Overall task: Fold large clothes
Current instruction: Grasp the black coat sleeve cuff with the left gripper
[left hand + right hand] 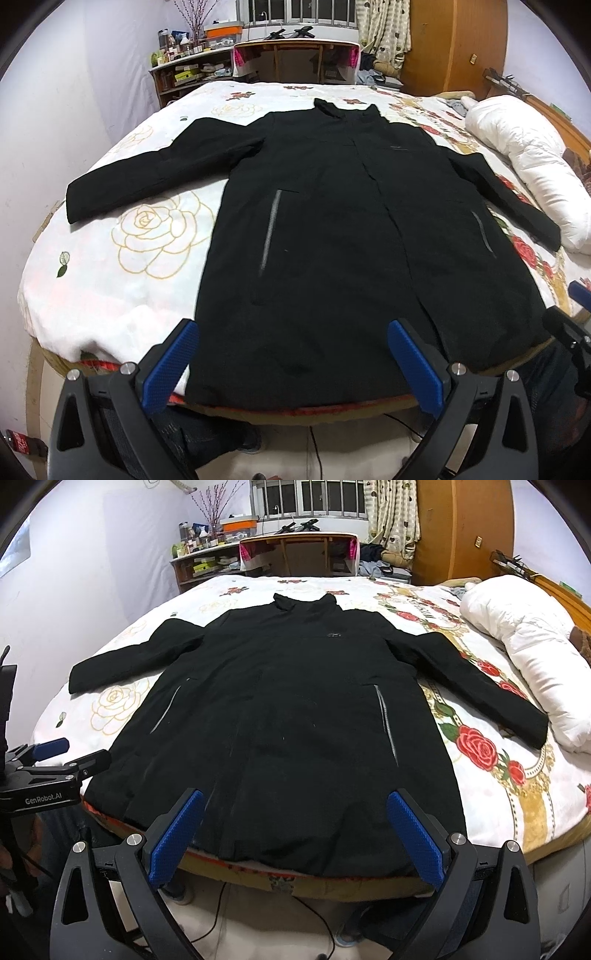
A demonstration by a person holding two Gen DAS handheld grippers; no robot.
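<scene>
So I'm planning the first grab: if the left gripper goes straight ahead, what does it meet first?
Probably the hem of the black coat at the bed's near edge; left gripper is open, though depth is unclear.

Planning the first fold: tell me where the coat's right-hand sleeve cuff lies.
In the right wrist view, the sleeve cuff lies at the right, on the floral bedspread, beside the white duvet.

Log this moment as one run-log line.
black coat: spread flat on bed, sleeves out | left gripper: open, empty | right gripper: open, empty | fold: not started
</scene>
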